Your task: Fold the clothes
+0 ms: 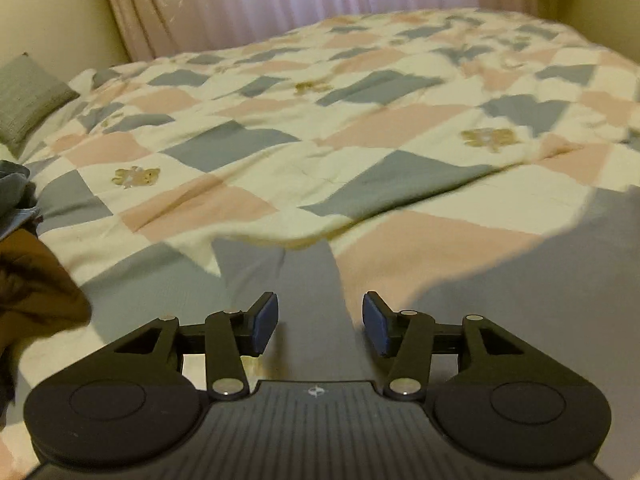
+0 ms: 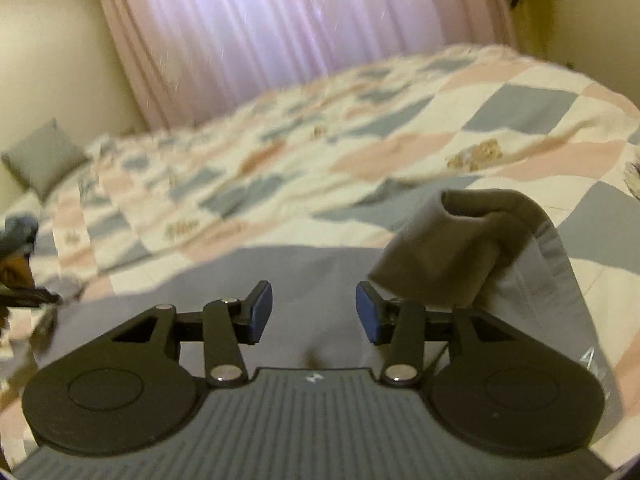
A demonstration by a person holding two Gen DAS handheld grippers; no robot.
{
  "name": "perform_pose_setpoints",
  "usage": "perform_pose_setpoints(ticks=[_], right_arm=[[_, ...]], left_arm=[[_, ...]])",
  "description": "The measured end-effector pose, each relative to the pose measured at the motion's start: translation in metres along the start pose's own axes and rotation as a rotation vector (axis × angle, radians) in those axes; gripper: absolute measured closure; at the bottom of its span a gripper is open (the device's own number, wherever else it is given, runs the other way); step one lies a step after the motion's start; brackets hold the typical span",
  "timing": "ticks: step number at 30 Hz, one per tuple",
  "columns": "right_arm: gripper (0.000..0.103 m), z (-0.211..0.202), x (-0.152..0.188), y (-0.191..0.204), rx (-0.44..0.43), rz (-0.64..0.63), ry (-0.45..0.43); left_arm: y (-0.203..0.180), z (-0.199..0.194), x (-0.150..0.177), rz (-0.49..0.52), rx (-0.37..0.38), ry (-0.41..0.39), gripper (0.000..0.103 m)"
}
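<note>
A grey garment [image 1: 308,292] lies spread on the checked bed quilt [image 1: 360,92] just ahead of my left gripper [image 1: 320,322], whose blue-padded fingers stand open above it with nothing between them. In the right wrist view the same grey garment [image 2: 312,280] lies flat under my open right gripper [image 2: 314,312]. Over the right finger a bunched fold of the grey garment [image 2: 452,248] rises, showing a tube-like opening and a lighter inner side. It drapes close to that finger; whether it touches is unclear.
A brown garment [image 1: 36,284] and a blue-grey crumpled one [image 1: 16,192] sit at the left edge of the bed. A grey cushion [image 1: 28,96] lies at the far left by the wall. Pink curtains [image 1: 280,0] hang behind the bed.
</note>
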State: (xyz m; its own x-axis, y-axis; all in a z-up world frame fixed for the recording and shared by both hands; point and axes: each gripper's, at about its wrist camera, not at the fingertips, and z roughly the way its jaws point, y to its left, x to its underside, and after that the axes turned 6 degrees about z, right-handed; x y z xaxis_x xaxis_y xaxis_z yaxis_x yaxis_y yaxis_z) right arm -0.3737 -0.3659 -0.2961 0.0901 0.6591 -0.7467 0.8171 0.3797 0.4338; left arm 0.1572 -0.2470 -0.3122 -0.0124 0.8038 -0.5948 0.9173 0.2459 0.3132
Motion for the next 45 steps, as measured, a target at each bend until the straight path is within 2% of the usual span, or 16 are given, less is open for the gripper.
perform_pose_setpoints(ticks=[3,4,8,10,16,22,26,30,34,37,39,40,41,42,43,45], right_arm=[[0.054,-0.026,0.028,0.007,-0.026,0.069,-0.068],[0.053,-0.038,0.039,0.009,-0.031,0.095,-0.075],[0.048,-0.083,0.066,0.013,0.005,0.098,-0.045],[0.036,-0.097,0.071,0.007,0.042,0.086,-0.055],[0.035,-0.080,0.061,-0.017,0.019,0.222,-0.022],[0.035,-0.045,0.047,-0.025,-0.022,0.372,0.011],[0.035,-0.032,0.041,-0.060,-0.061,0.685,-0.015],[0.037,-0.014,0.037,-0.076,-0.041,0.828,-0.012],[0.041,0.002,0.006,-0.061,0.092,0.634,-0.059],[0.030,0.022,-0.023,-0.025,0.244,0.358,-0.057],[0.030,0.043,-0.031,-0.023,0.277,0.333,-0.007],[0.043,0.051,-0.033,-0.025,0.288,0.338,0.013],[0.086,0.054,-0.034,-0.032,0.304,0.350,0.020],[0.098,0.052,-0.034,-0.042,0.312,0.373,0.017],[0.096,0.044,-0.032,-0.053,0.306,0.419,-0.006],[0.096,0.019,-0.024,-0.076,0.284,0.507,-0.053]], left_arm=[[-0.015,0.022,-0.002,0.044,-0.037,-0.001,0.069],[-0.011,0.022,0.003,0.015,-0.051,0.013,0.098],[0.033,-0.023,0.042,-0.166,-0.134,-0.053,0.101],[0.063,-0.054,0.075,-0.313,-0.166,-0.100,0.098],[0.119,-0.069,0.169,-0.696,-0.133,0.006,0.078],[0.113,-0.047,0.174,-0.890,0.065,-0.021,0.048],[0.113,-0.032,0.169,-0.955,0.096,-0.039,0.047],[0.111,-0.021,0.160,-0.933,0.093,-0.045,0.050],[0.113,-0.020,0.159,-0.903,0.094,-0.040,0.054],[0.115,-0.019,0.160,-0.894,0.100,-0.040,0.051],[0.114,-0.019,0.160,-0.891,0.097,-0.040,0.051],[0.113,-0.019,0.159,-0.884,0.098,-0.041,0.053],[0.112,-0.020,0.159,-0.871,0.098,-0.043,0.065],[0.112,-0.021,0.158,-0.854,0.099,-0.048,0.077],[0.113,-0.022,0.158,-0.845,0.112,-0.049,0.099],[0.119,-0.023,0.162,-0.870,0.151,-0.056,0.100]])
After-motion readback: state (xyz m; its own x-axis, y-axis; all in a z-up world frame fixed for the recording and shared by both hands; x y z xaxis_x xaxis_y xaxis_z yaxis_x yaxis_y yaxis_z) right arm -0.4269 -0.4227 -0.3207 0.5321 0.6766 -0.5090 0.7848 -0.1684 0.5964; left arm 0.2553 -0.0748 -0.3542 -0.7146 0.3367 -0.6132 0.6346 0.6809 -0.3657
